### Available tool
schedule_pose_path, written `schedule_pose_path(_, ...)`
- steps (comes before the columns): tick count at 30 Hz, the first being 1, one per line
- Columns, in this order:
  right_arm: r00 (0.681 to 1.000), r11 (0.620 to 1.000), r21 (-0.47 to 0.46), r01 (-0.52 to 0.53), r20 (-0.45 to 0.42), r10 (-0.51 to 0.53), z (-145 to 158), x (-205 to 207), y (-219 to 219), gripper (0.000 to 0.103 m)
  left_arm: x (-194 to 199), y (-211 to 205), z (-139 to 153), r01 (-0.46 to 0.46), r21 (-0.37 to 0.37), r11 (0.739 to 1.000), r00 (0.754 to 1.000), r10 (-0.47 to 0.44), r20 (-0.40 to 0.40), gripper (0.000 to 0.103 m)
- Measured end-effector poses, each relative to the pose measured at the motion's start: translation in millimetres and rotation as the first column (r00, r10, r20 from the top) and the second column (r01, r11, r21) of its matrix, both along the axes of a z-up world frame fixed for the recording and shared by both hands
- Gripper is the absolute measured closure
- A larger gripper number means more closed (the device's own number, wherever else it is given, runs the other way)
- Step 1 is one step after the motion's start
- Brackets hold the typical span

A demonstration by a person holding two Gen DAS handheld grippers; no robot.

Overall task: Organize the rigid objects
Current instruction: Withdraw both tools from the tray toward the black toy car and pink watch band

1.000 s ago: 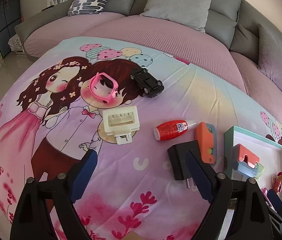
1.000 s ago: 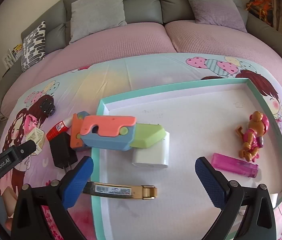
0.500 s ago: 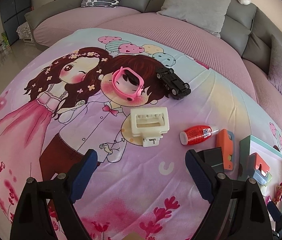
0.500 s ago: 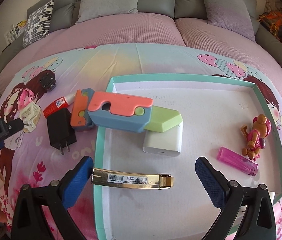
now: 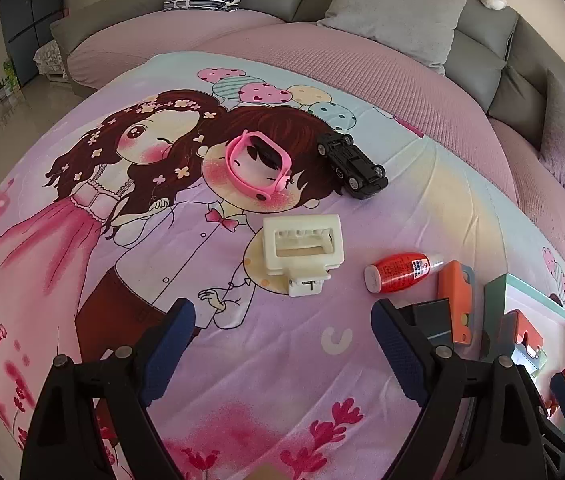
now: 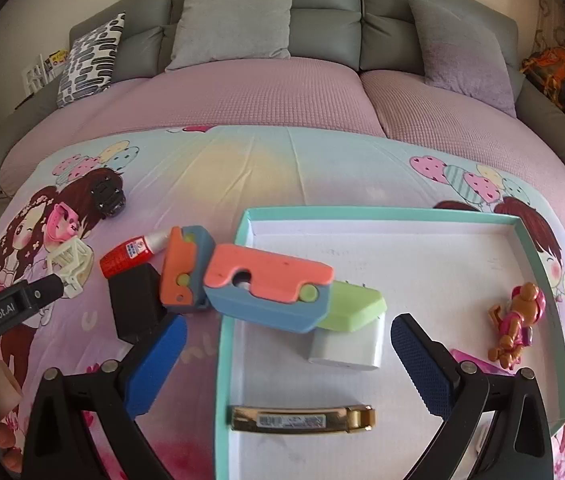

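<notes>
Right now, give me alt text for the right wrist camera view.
The open right gripper hovers over a teal-rimmed tray holding a white charger, a gold hair clip and a toy figure. An orange, blue and green folding toy overhangs the rim; a black plug adapter lies outside.

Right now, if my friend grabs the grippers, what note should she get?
Left gripper: open, empty, over the sheet.
Right gripper: open, empty, at the tray's left edge.
In the tray: white charger, gold clip, dog figure, pink lighter. The big toy knife lies across the rim.
On the sheet: pink band, black car, cream clip, red bottle, small toy knife, black charger.
Left: move those into the tray.
</notes>
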State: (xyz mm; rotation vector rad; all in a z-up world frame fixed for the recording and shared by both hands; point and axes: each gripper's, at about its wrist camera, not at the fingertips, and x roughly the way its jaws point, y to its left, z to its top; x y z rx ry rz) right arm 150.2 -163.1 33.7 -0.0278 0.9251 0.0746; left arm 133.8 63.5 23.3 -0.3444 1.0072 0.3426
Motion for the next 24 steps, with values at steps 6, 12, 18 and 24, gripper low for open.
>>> schedule_pose_path(6, 1.000, 0.998, -0.055, 0.016, 0.021, -0.015, -9, 11, 13, 0.000, 2, 9, -4, -0.021, -0.002, 1.000, 1.000, 0.021, -0.003, 0.013)
schedule_pose_path(12, 0.998, 0.996, -0.049, 0.069, 0.016, -0.068, -15, 17, 2, 0.000, 2, 21, -5, -0.055, 0.011, 0.998, 0.998, 0.055, 0.010, 0.013)
schedule_pose_path(18, 0.992, 0.991, -0.047, 0.127, 0.019, -0.126, -16, 19, -12, 0.000, 2, 29, -7, -0.071, 0.004, 0.997, 0.997, 0.071, 0.010, 0.013)
schedule_pose_path(24, 0.984, 0.984, -0.016, 0.180, 0.008, -0.180, -16, 20, -30, 0.000, 0, 35, -6, -0.083, 0.000, 0.997, 0.996, 0.083, 0.019, 0.013)
